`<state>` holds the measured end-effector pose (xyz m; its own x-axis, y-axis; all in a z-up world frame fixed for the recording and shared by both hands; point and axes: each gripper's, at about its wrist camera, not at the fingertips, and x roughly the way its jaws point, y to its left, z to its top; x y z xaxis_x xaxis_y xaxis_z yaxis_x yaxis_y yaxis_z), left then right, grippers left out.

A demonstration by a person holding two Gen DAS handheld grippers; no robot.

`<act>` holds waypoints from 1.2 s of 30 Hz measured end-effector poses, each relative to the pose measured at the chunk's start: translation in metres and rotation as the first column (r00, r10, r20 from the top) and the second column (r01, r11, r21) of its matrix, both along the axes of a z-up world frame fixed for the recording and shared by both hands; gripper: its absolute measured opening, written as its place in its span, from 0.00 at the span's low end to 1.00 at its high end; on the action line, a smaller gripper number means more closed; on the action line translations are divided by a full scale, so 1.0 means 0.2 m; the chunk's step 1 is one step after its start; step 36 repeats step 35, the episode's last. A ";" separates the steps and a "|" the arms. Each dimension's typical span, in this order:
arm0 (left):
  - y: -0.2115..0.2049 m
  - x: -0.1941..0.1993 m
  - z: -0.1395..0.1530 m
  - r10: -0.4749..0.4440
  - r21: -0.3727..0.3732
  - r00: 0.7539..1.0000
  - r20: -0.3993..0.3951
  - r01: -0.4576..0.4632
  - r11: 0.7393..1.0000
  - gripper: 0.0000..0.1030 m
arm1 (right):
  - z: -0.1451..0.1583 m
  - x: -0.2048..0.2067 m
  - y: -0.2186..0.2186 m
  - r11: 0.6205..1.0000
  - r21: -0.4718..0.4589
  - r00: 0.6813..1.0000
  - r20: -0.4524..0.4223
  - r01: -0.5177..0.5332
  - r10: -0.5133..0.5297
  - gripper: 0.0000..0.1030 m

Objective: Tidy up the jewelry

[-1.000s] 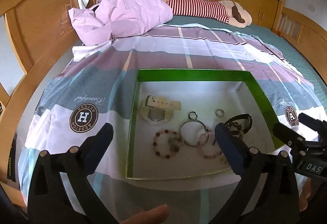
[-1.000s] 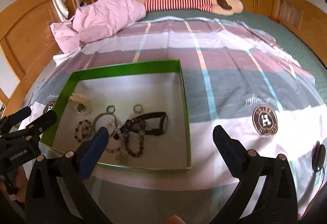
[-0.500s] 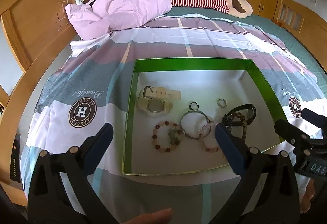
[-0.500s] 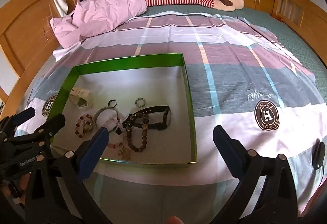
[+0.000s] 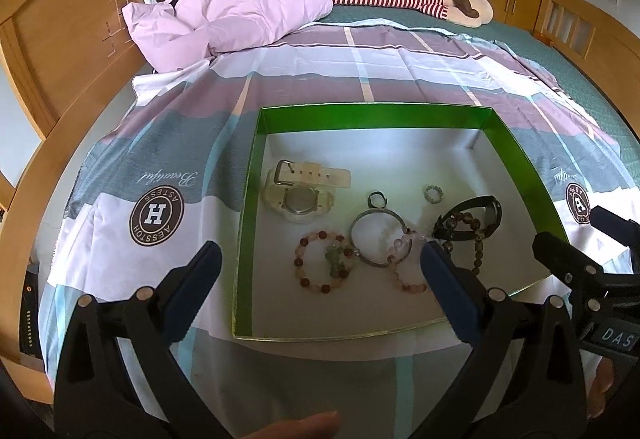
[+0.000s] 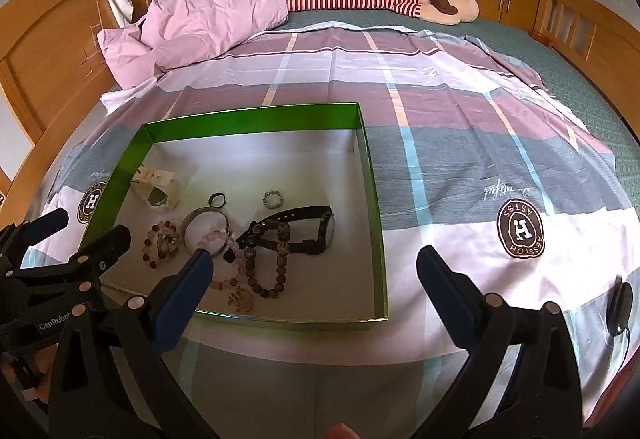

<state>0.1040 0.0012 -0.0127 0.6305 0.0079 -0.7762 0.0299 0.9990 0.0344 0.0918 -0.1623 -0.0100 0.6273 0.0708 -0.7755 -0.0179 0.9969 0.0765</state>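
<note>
While my left gripper [image 5: 318, 271] and right gripper [image 6: 314, 271] both hang spread wide and empty, the jewelry lies in the green box [image 5: 376, 113] on the bedspread [image 6: 460, 111]; the black watch [image 6: 316, 229] stretches left-to-right, face at the right end.

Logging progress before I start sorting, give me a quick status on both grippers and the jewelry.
Left gripper open, empty, short of the green box. Right gripper open, empty. Jewelry untouched; pink bead bracelet lies across the metal bangle.
</note>
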 end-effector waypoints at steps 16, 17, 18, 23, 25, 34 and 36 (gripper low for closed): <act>-0.02 0.00 -0.01 -0.011 0.009 1.000 -0.005 0.011 1.000 0.96 | -0.01 0.01 0.00 1.000 -0.017 1.000 0.005 -0.005 0.005 0.96; -0.03 0.00 -0.01 -0.012 0.010 1.000 -0.005 0.012 1.000 0.96 | -0.01 0.01 0.00 1.000 -0.017 1.000 0.005 -0.007 0.007 0.96; -0.03 0.00 -0.01 -0.013 0.013 1.000 -0.005 0.013 1.000 0.96 | -0.01 0.00 0.01 1.000 -0.019 1.000 0.005 -0.006 0.007 0.96; -0.05 -0.01 -0.02 -0.023 0.040 1.000 0.009 0.022 0.999 0.96 | 0.00 0.01 0.01 1.000 -0.022 1.000 0.005 -0.008 0.008 0.96; -0.06 -0.01 -0.02 -0.028 0.045 1.000 0.011 0.028 0.999 0.96 | -0.01 0.01 0.00 1.000 -0.020 1.000 0.003 -0.007 0.007 0.96; -0.05 0.00 -0.03 -0.028 0.031 1.000 -0.006 0.029 0.999 0.96 | -0.02 0.00 0.00 1.000 -0.020 1.000 0.002 -0.009 0.010 0.96; -0.05 0.00 -0.03 -0.028 0.029 1.000 -0.007 0.028 0.999 0.96 | -0.02 0.00 0.00 1.000 -0.019 1.000 0.002 -0.009 0.009 0.96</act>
